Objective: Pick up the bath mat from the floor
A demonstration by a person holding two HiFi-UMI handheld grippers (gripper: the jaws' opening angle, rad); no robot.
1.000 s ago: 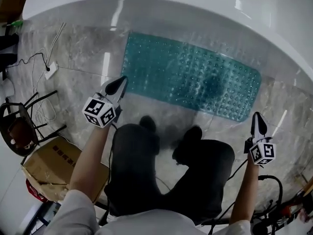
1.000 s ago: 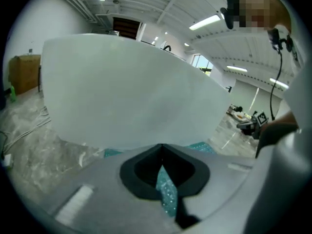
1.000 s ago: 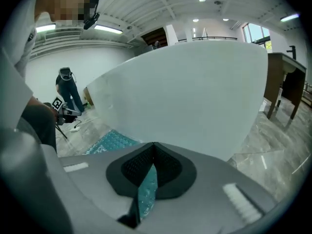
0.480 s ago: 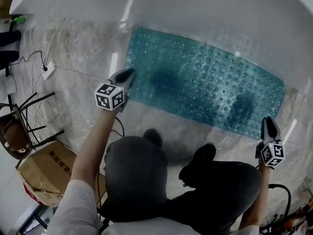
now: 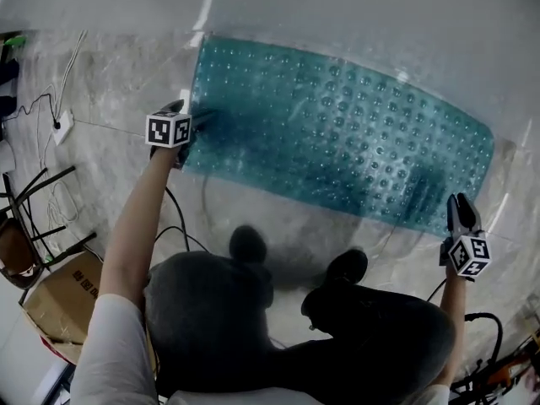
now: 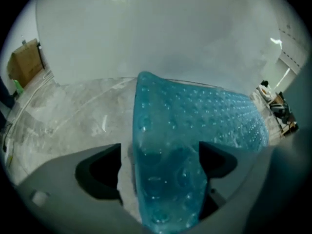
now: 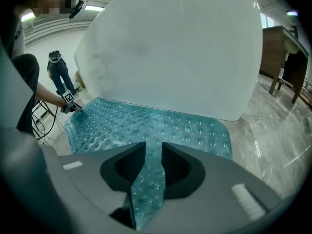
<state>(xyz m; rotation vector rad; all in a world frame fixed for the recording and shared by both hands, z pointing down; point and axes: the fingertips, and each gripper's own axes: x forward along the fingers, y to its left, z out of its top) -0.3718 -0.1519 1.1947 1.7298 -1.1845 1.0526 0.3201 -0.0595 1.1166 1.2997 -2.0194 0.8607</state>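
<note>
A teal bath mat with raised bubbles lies flat on the marble floor against the white tub. My left gripper is down at its near left corner. In the left gripper view its jaws have just been opening and stand wide, with the mat corner between them and floor showing beside one pad. My right gripper is at the near right corner. Its jaws have just been opening and stand slightly apart, with the mat filling the narrow gap.
The white bathtub wall runs along the mat's far side. A cardboard box, a black chair and a power strip with cables lie at left. The person's shoes stand just before the mat.
Both grippers have come down to the mat, the left one moving up to its left corner. The person has crouched, so the mat looks larger. The left jaws have spread.
</note>
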